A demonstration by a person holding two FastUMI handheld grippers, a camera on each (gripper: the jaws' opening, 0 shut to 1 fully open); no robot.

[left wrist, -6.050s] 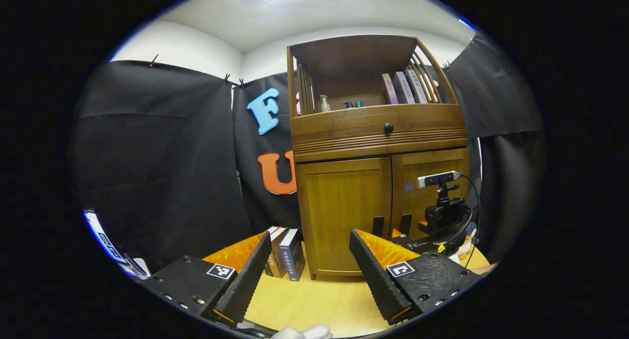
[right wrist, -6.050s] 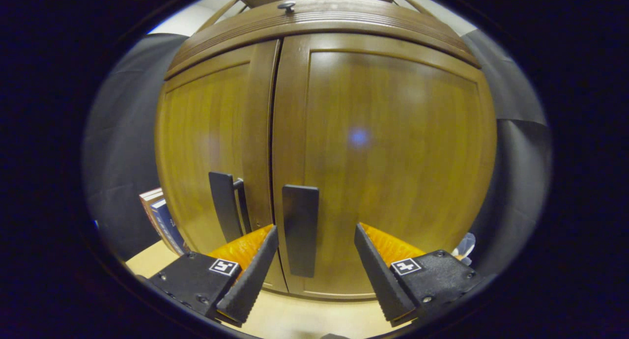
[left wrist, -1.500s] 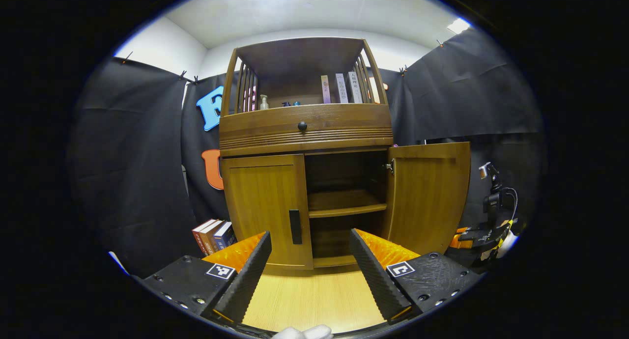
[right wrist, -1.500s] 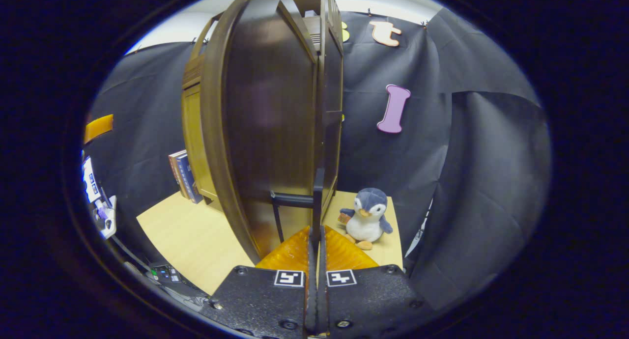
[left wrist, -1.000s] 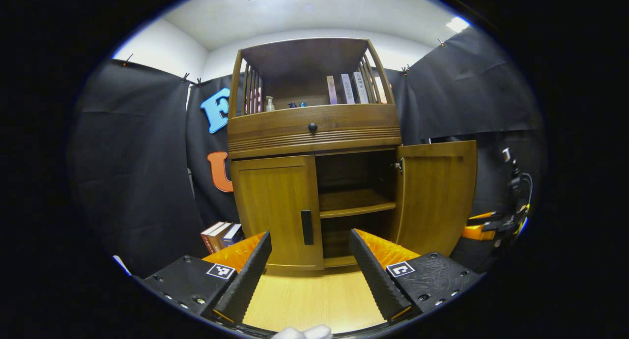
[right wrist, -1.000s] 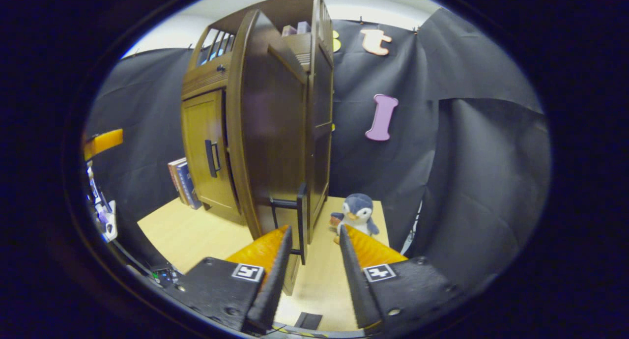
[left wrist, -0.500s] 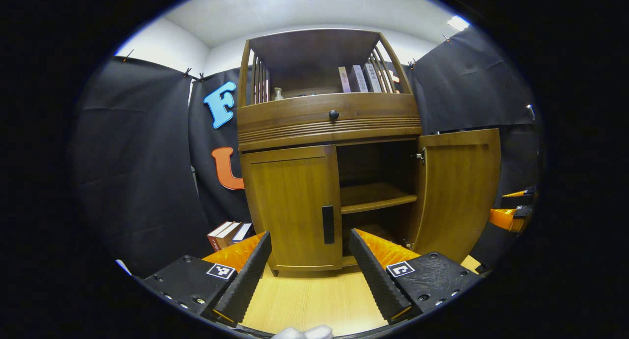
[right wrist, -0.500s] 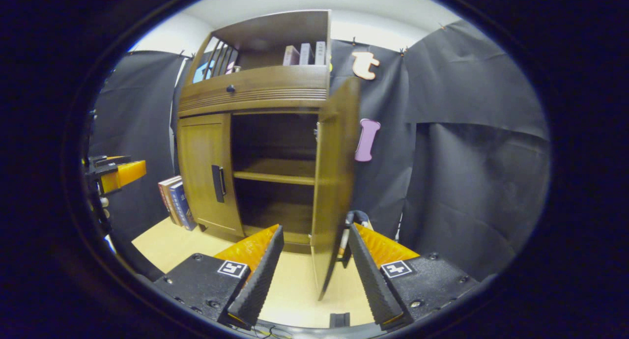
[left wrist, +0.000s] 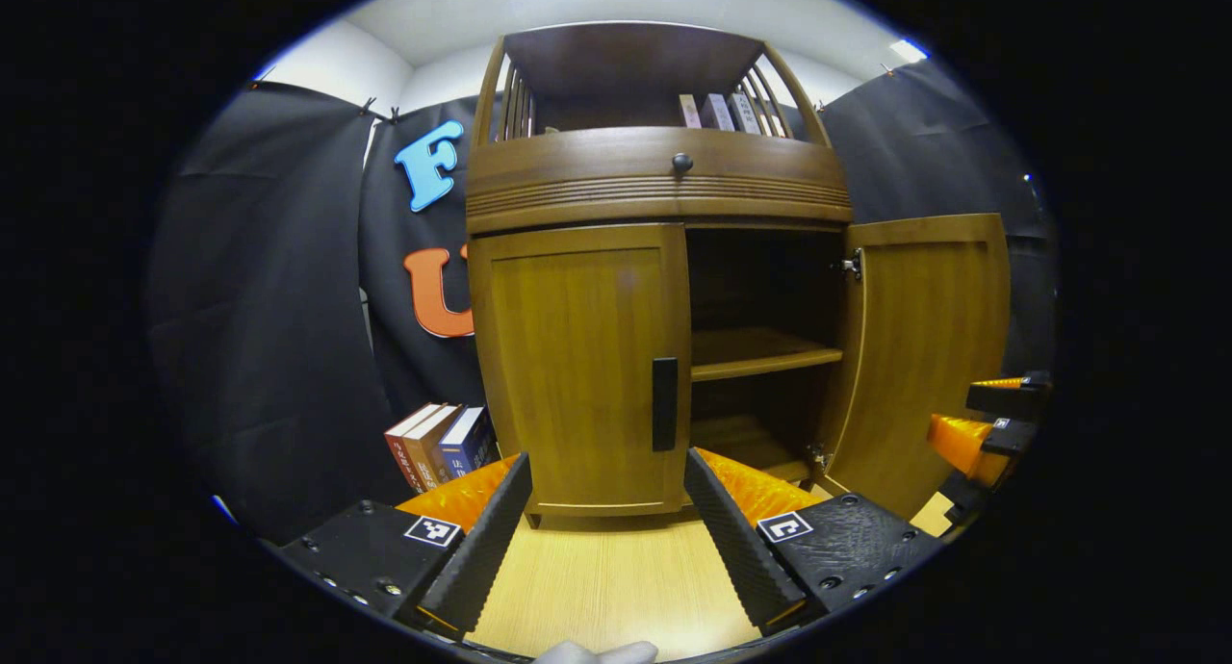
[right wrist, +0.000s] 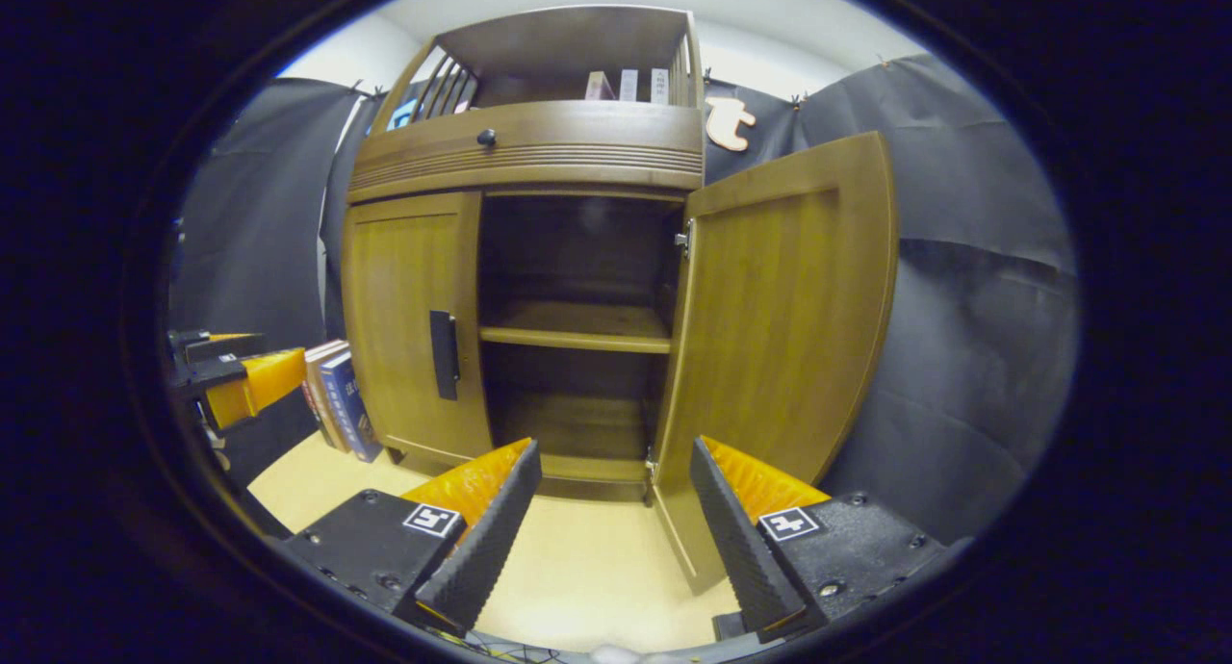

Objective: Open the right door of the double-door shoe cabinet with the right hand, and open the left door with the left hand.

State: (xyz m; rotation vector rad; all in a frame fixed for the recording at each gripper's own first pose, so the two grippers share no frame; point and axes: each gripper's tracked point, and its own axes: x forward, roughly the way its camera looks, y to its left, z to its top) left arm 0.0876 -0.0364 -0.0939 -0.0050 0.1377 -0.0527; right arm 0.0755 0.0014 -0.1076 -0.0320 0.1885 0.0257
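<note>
Shoe cabinet [left wrist: 654,178] of brown wood stands at the far side of a pale tabletop [left wrist: 616,587]. Its right door [left wrist: 919,356] is swung wide open, showing a dark interior with a shelf [left wrist: 760,351]. Its left door [left wrist: 577,366] is closed, with a black handle [left wrist: 664,404] at its inner edge. The left gripper [left wrist: 606,524] faces that door from close by, fingers spread and holding nothing. The right gripper [right wrist: 611,515] hovers near the open door, fingers also spread and empty. Books [left wrist: 438,443] stand left of the cabinet.
</note>
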